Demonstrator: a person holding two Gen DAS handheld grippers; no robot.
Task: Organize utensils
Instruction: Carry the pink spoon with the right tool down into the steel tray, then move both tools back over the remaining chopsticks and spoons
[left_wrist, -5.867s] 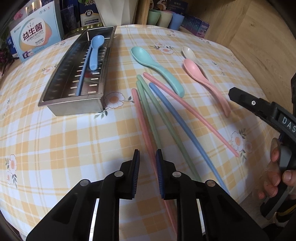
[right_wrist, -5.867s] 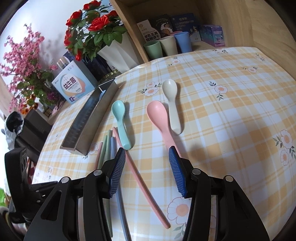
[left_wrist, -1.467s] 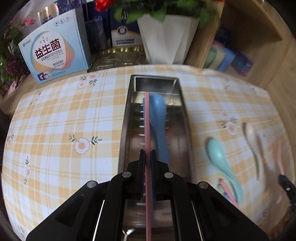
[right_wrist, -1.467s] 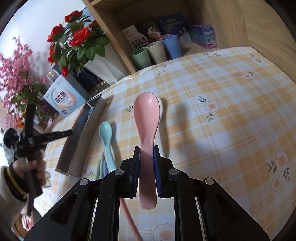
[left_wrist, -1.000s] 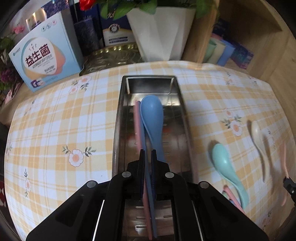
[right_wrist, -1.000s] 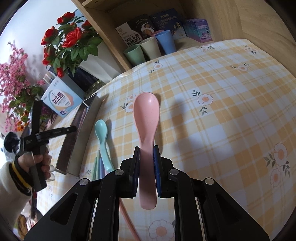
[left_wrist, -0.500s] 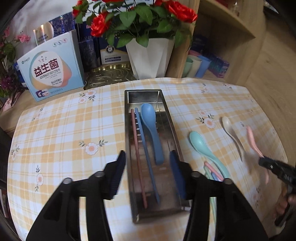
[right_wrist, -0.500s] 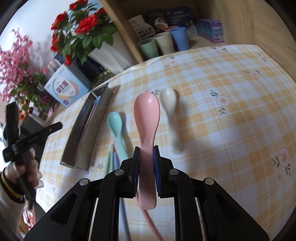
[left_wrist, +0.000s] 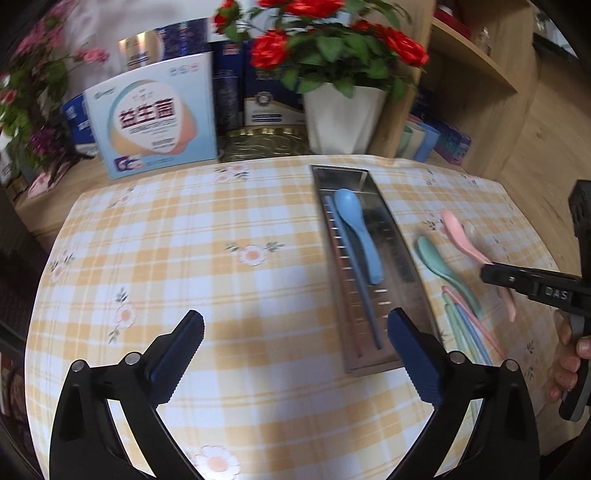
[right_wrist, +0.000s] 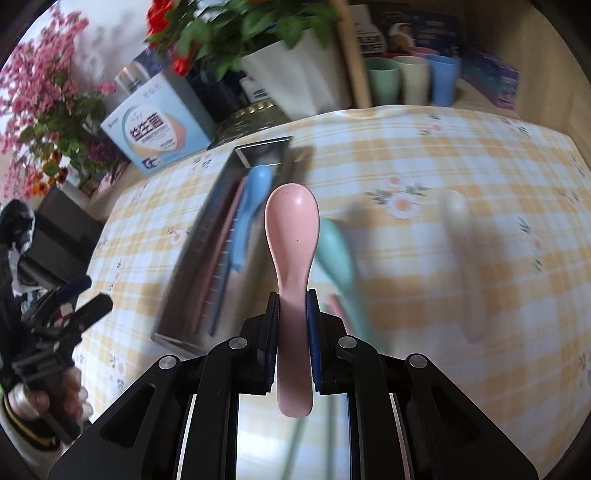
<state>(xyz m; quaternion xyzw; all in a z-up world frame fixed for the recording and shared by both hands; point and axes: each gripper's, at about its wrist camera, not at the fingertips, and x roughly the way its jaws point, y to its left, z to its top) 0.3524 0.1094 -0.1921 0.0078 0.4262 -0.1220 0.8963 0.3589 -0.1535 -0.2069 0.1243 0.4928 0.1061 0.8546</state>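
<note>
Our right tongs (right_wrist: 291, 317) clamp the pink spoon (right_wrist: 291, 236) just right of the tray (left_wrist: 391, 236); our left tongs (left_wrist: 295, 343) gape wide

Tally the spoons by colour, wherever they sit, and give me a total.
Blue plastic spoon, in the perforated steel tray: 1
Pink plastic spoon, clamped in the right gripper: 1
Mint-green plastic spoon, on the checked tablecloth: 1
Cream plastic spoon, on the tablecloth: 1
Total: 4
</note>
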